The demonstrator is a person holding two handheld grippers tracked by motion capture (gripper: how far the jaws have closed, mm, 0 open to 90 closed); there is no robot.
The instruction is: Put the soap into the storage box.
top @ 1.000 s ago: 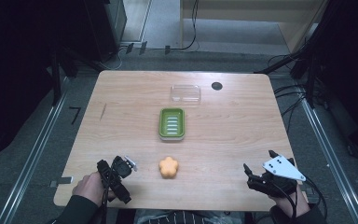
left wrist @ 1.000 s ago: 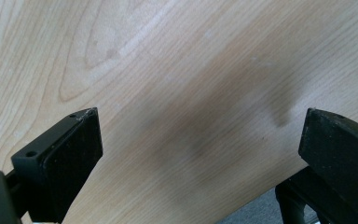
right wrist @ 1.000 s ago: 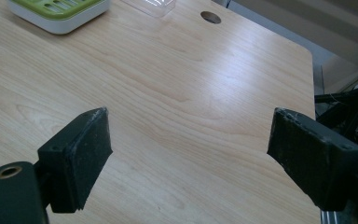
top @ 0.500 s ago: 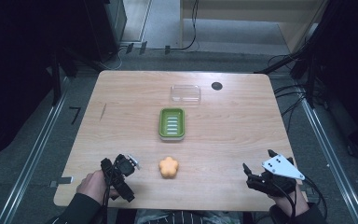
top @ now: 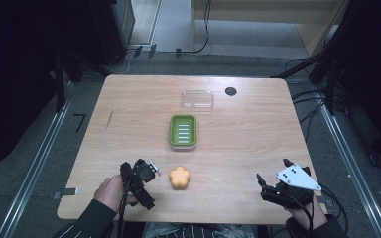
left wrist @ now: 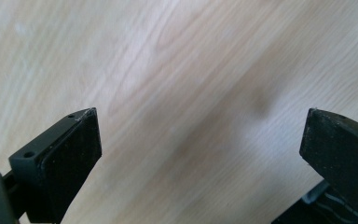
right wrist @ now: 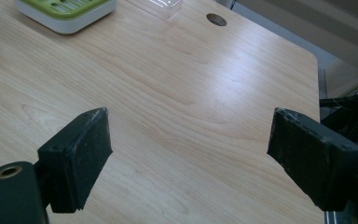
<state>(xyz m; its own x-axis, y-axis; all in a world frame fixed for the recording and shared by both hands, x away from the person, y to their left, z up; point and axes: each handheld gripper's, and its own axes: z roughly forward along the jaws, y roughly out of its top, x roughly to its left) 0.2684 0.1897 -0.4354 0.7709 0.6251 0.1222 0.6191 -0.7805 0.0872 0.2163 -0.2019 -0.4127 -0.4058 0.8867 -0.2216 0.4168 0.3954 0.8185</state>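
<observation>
An orange flower-shaped soap (top: 179,177) lies on the wooden table (top: 248,134) near its front edge. Just left of it my left gripper (top: 138,167) is held low over the wood, open, with only bare table between its fingers (left wrist: 200,116). A green soap dish (top: 183,131) with a slotted insert sits at the table's middle, and a clear plastic lid (top: 197,99) lies behind it. My right gripper (top: 273,171) rests at the front right, open and holding nothing (right wrist: 190,114). From there the green dish (right wrist: 65,11) and clear lid (right wrist: 161,4) sit far ahead.
A round black hole (top: 230,91) is set in the tabletop near the back edge, right of the lid, the same hole (right wrist: 216,19) lying far ahead of the right gripper. Cables and dark equipment stands surround the table on the floor.
My left gripper has crept a little to the right and forward, closer to the orange soap. The right gripper has stayed where it was.
</observation>
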